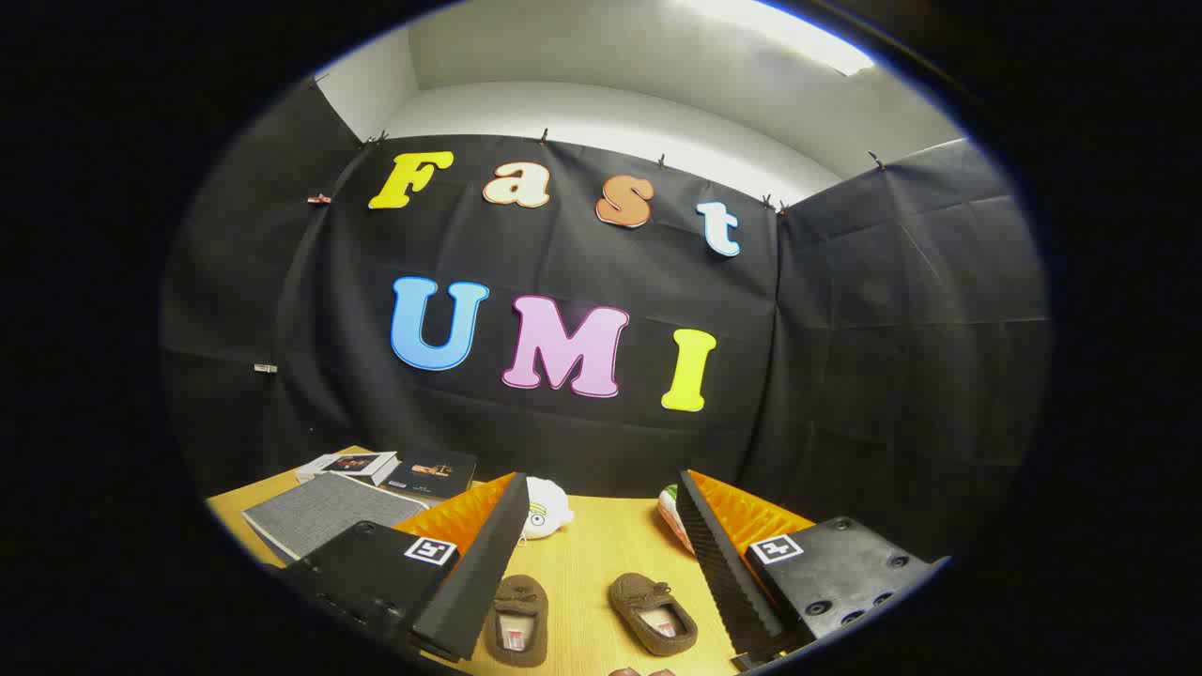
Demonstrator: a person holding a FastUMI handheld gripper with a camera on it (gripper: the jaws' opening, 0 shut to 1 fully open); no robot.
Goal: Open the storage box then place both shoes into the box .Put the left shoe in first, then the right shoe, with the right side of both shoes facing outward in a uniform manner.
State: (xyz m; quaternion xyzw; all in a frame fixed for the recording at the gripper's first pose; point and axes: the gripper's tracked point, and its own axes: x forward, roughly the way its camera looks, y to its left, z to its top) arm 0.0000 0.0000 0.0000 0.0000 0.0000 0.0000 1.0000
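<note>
Grey box: lying shut on the table at ten o'clock from the gripper, beside two booklets; opening is not yet done.
Gripper: fingers are standing wide apart, gripping nothing.
Left-hand shoe: resting between the fingers, at six o'clock.
Right-hand shoe: lying just beside it, nearer the right finger.
White toy: sitting beyond, at twelve o'clock.
Judged: all steps are remaining.

Gripper-mounted fisheye, facing the booth's back wall.
It rides low over the wooden table, looking forward between the parted fingers at lower frame.
</note>
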